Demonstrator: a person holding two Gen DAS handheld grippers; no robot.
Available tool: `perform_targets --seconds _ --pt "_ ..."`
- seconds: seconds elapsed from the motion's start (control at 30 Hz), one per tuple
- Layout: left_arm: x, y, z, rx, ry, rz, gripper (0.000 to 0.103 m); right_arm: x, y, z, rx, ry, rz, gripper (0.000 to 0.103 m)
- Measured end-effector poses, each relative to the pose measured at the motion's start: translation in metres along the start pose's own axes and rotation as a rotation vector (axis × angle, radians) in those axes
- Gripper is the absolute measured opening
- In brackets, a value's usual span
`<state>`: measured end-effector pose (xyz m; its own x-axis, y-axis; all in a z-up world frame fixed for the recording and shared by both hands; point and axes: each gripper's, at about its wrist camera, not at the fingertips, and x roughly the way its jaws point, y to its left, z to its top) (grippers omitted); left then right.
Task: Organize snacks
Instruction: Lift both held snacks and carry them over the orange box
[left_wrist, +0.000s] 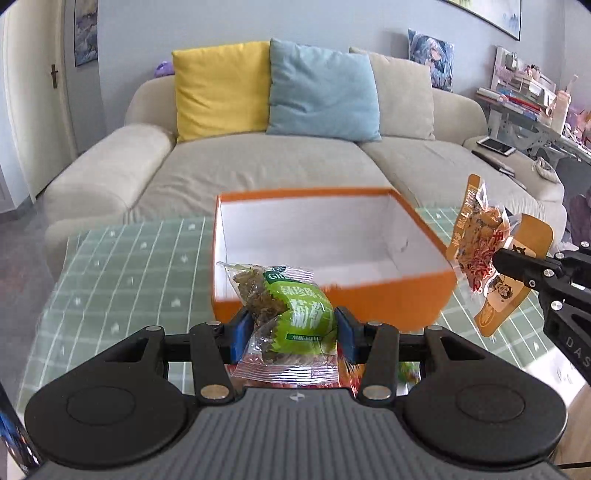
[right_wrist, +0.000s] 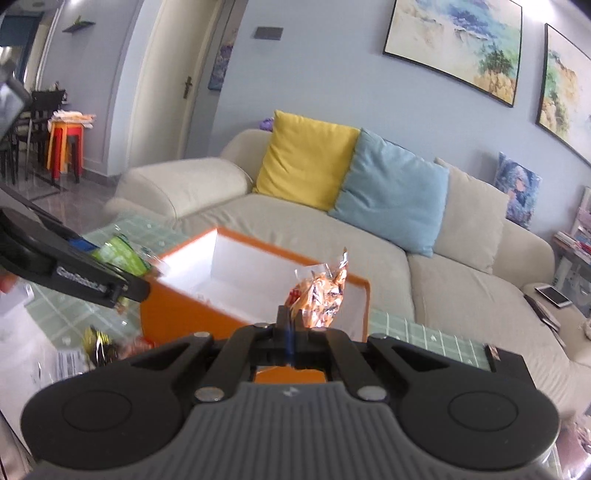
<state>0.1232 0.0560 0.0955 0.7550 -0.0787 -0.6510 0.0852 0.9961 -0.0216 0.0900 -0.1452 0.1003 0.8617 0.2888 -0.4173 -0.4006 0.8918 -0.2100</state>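
An open orange box (left_wrist: 332, 299) with a white, empty inside stands on the green grid tablecloth; it also shows in the right wrist view (right_wrist: 177, 310). My left gripper (left_wrist: 291, 328) is shut on a green raisin packet (left_wrist: 295, 314), held just in front of the box's near wall. My right gripper (right_wrist: 291, 325) is shut on an orange snack packet (right_wrist: 325, 295), held above the box's right side. In the left wrist view the right gripper (left_wrist: 502, 262) and its orange snack packet (left_wrist: 480, 240) hang right of the box.
A beige sofa (left_wrist: 258, 162) with yellow and blue cushions stands behind the table. More snack packets (right_wrist: 99, 343) lie on the table left of the box in the right wrist view. The left gripper's body (right_wrist: 74, 273) reaches in at left.
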Motion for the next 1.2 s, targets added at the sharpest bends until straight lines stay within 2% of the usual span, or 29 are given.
perform_targets --seconds 0.17,0.3,0.4,0.53,0.67,0.83,0.9,1.03,1.2 --pt "0.009 -0.001 0.020 0.023 -0.025 0.003 0.054 0.018 -0.009 0.033 -0.007 -0.024 0.054 0.000" --pt "0.021 0.002 0.038 0.017 -0.037 -0.016 0.054 0.042 -0.023 0.054 0.029 -0.010 0.113 0.000" --pt "0.033 0.010 0.049 -0.006 -0.023 -0.043 0.054 0.061 -0.032 0.065 0.057 -0.002 0.163 0.000" --pt "0.059 0.020 0.064 -0.036 0.018 -0.079 0.054 0.096 -0.041 0.072 0.099 0.061 0.219 0.000" --pt "0.093 0.022 0.066 -0.016 0.086 -0.107 0.054 0.133 -0.045 0.069 0.154 0.145 0.288 0.000" --pt "0.135 0.026 0.056 -0.038 0.184 -0.124 0.054 0.175 -0.052 0.057 0.264 0.231 0.376 0.000" --pt "0.148 0.028 0.053 -0.041 0.218 -0.117 0.054 0.190 -0.052 0.050 0.300 0.268 0.392 0.000" --pt "0.165 0.025 0.048 0.020 0.270 -0.086 0.054 0.217 -0.052 0.036 0.374 0.334 0.414 0.000" --pt "0.182 0.028 0.045 0.022 0.309 -0.079 0.054 0.241 -0.054 0.023 0.460 0.386 0.429 0.000"
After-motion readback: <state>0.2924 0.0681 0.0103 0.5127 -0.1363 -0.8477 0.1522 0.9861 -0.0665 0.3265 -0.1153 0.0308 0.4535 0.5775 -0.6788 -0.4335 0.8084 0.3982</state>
